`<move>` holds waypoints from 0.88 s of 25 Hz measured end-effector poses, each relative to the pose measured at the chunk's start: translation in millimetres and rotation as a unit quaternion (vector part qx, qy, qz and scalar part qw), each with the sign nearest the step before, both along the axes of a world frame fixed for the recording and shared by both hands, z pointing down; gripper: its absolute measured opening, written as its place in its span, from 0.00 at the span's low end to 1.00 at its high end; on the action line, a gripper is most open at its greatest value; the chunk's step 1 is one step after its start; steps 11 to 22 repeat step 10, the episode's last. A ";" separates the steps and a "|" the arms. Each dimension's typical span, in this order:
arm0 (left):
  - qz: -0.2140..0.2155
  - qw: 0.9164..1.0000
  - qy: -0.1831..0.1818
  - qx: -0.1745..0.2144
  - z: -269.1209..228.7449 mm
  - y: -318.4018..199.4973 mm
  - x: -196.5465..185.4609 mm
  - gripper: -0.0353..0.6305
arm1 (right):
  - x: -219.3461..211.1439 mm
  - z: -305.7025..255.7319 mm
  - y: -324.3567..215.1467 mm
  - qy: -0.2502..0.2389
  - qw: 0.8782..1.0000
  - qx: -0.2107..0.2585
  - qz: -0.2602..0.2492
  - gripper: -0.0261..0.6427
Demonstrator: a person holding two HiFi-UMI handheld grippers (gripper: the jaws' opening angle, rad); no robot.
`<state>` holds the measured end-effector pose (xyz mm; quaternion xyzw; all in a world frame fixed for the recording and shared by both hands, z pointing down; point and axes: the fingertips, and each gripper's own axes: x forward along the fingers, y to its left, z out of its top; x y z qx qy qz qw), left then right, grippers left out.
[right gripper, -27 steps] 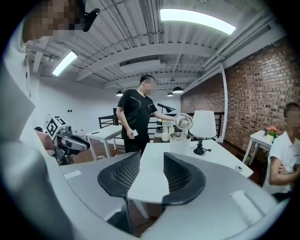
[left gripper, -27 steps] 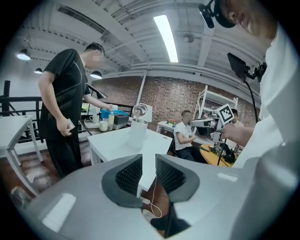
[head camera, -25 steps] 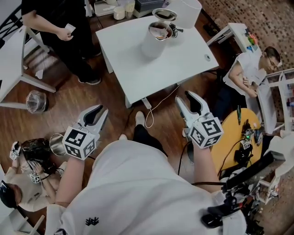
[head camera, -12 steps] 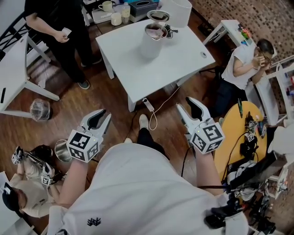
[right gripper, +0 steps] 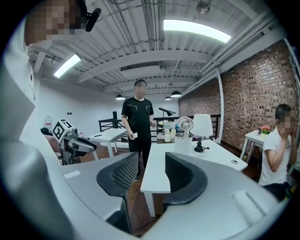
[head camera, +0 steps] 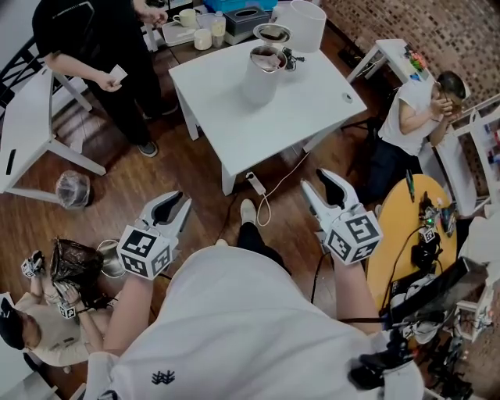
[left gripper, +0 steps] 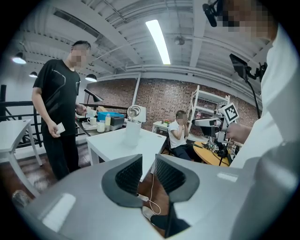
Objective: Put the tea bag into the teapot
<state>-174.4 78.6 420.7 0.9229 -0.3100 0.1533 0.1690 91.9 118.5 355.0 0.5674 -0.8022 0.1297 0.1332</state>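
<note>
A tall white teapot with a metal rim stands at the far side of the white table. It also shows far off in the left gripper view as the teapot and in the right gripper view as the teapot. I cannot make out a tea bag. My left gripper and right gripper hang over the wooden floor, short of the table. Both are open and empty. The left gripper has a narrow gap. The right gripper stands wider, though its jaws have just closed a little.
A white lamp and a tray of cups sit behind the teapot. A person in black stands left of the table, another sits at the right, a third crouches lower left. A power strip with cable lies on the floor, by a yellow round table.
Both grippers sit slightly lower in the head view than a second ago. The standing person has shifted along the table's left side. The crouching person has moved a dark bag.
</note>
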 end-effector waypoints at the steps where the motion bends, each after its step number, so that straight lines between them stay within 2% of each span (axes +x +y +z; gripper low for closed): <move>1: 0.000 1.000 0.000 0.000 0.5 1.2 -0.2 0.15 | -0.3 0.4 1.1 0.000 1.000 0.000 0.000 0.30; 22: -0.005 1.000 0.004 -0.002 3.3 8.6 0.0 0.15 | 1.8 2.3 10.2 0.002 1.000 0.000 0.002 0.30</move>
